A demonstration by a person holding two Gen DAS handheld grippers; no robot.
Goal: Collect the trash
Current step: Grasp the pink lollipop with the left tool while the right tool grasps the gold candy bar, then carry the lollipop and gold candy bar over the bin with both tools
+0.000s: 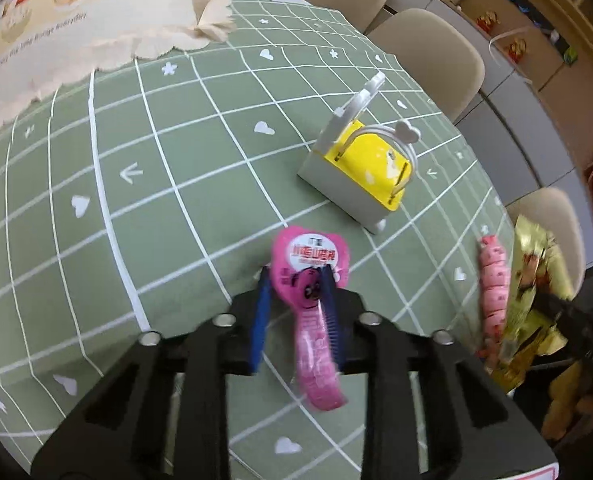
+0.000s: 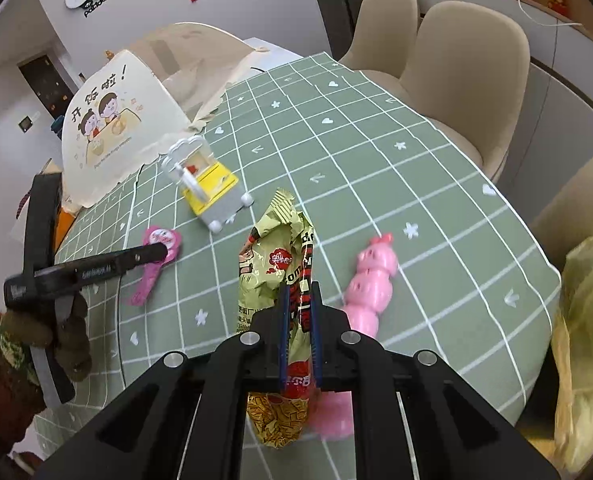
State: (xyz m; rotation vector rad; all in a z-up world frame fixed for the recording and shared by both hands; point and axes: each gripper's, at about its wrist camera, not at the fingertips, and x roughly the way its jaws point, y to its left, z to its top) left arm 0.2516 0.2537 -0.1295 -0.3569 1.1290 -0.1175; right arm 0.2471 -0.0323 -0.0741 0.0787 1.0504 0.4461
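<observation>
Now both grippers are loaded: the left gripper (image 1: 296, 280) pinches a pink lolly wrapper (image 1: 310, 276), seemingly just off the green tablecloth (image 1: 176, 200), and the right gripper (image 2: 298, 300) clamps a crumpled snack bag (image 2: 274, 264). Next, I'd say, carry both to the yellowish bag (image 2: 588, 320) at the table's edge.

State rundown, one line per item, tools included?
Left tool: shut on pink wrapper, which is at the table.
Right tool: shut on gold snack bag, crumpled.
Pink pig toy: lying flat on the tablecloth, untouched.
Yellow toy cart: standing upright.
</observation>
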